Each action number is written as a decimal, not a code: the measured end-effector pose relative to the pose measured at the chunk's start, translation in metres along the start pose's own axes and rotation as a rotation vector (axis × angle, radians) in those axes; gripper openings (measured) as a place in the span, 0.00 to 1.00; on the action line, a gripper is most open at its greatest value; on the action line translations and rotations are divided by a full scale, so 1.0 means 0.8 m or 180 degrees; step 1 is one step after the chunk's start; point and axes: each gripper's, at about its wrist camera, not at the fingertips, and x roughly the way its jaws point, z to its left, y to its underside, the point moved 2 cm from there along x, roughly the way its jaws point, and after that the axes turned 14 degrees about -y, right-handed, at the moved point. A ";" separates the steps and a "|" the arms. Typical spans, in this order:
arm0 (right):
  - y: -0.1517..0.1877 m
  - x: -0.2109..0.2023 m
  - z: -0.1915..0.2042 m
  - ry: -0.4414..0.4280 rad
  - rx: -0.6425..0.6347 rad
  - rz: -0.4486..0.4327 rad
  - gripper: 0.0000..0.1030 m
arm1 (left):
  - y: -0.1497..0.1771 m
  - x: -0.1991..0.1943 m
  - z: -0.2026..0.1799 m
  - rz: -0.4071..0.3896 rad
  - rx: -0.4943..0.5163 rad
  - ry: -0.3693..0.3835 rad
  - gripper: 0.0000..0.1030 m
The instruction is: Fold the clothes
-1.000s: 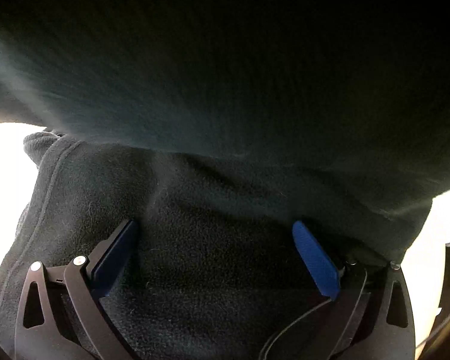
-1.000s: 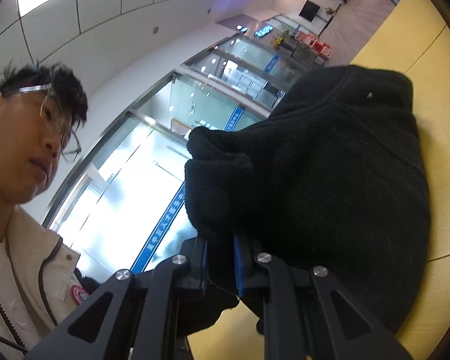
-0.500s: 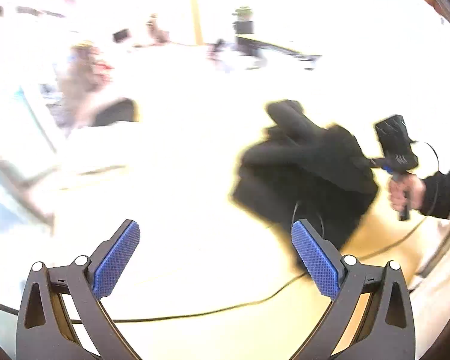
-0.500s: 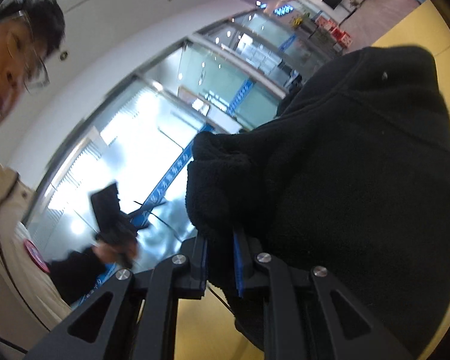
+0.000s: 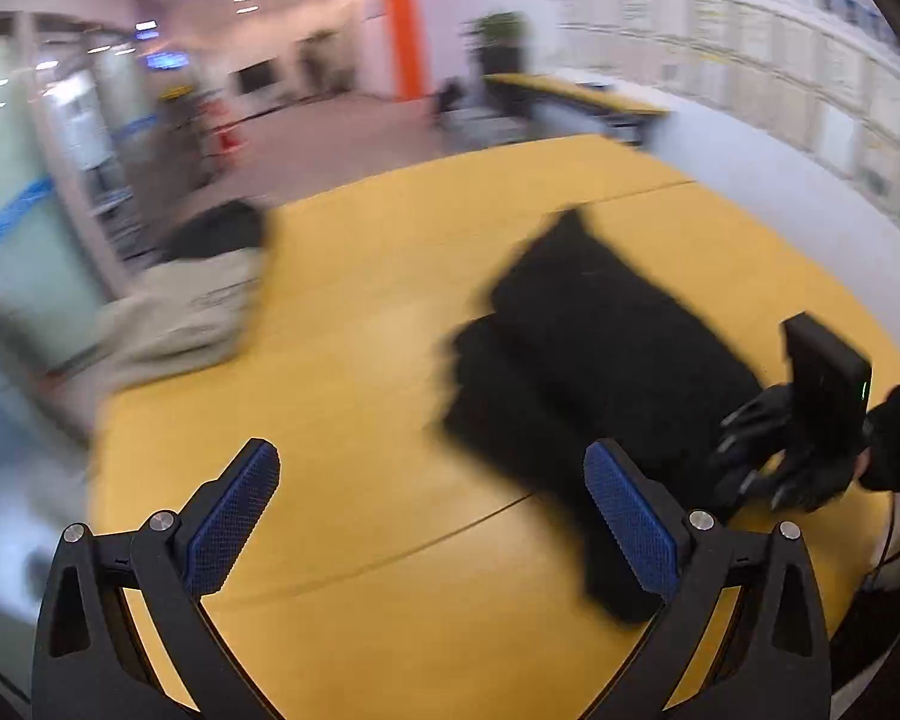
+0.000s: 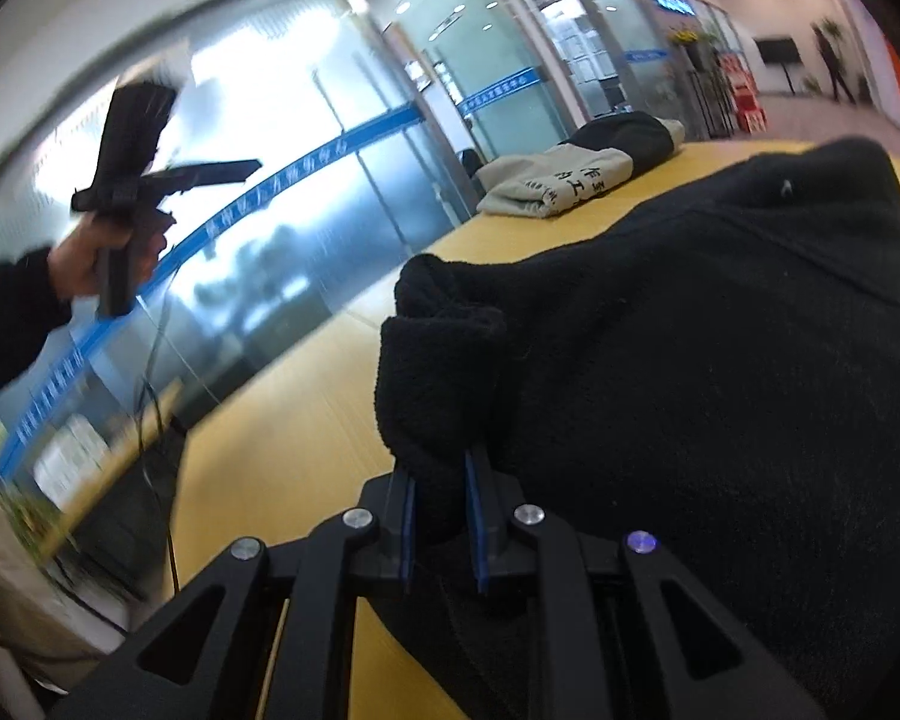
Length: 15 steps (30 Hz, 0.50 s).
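Note:
A black fleece garment (image 5: 594,348) lies bunched on the yellow table (image 5: 342,396), right of centre in the left wrist view. My left gripper (image 5: 432,516) hovers above the table, open, with nothing between its blue pads (image 5: 234,516). My right gripper (image 6: 441,498) is shut on a thick fold of the black fleece (image 6: 720,390), which fills the right half of its view and rests on the table. In the left wrist view the right gripper's body (image 5: 822,384) shows at the fleece's near right end, held by a gloved hand. The pinched fold hides its pad tips.
A folded beige garment (image 5: 192,312) with a dark one behind it lies at the table's far left edge, also seen as the beige garment (image 6: 564,180). A cable (image 6: 156,360) hangs from the hand (image 6: 108,252) holding the left gripper. Glass walls stand beyond the table.
My left gripper has come away from the fleece and pulled back, open. My right gripper has rolled and come down with the fleece, which now rests on the table.

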 end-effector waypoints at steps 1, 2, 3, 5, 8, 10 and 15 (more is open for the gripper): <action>0.014 -0.005 0.005 0.0100 -0.0203 0.0136 0.15 | -0.020 0.022 -0.033 -0.0110 0.0171 0.0181 1.00; 0.022 -0.002 0.013 0.0174 -0.0381 0.0247 0.15 | -0.039 0.043 -0.058 -0.0248 0.0327 0.0327 0.99; 0.034 0.002 0.023 0.0235 -0.0584 0.0371 0.15 | -0.055 0.056 -0.078 -0.0359 0.0437 0.0501 0.99; 0.060 0.006 0.040 0.0313 -0.0900 0.0564 0.15 | -0.082 0.076 -0.113 -0.0486 0.0610 0.0813 1.00; 0.076 0.011 0.051 0.0404 -0.1150 0.0671 0.16 | -0.086 0.121 -0.148 -0.0320 0.0910 0.0961 1.00; 0.085 0.005 0.058 0.0452 -0.1234 0.0669 0.16 | -0.060 0.158 -0.170 -0.0043 0.1112 0.0934 0.99; 0.101 -0.004 0.071 0.0454 -0.1401 0.0786 0.16 | -0.015 0.159 -0.176 -0.0225 0.0942 0.0937 1.00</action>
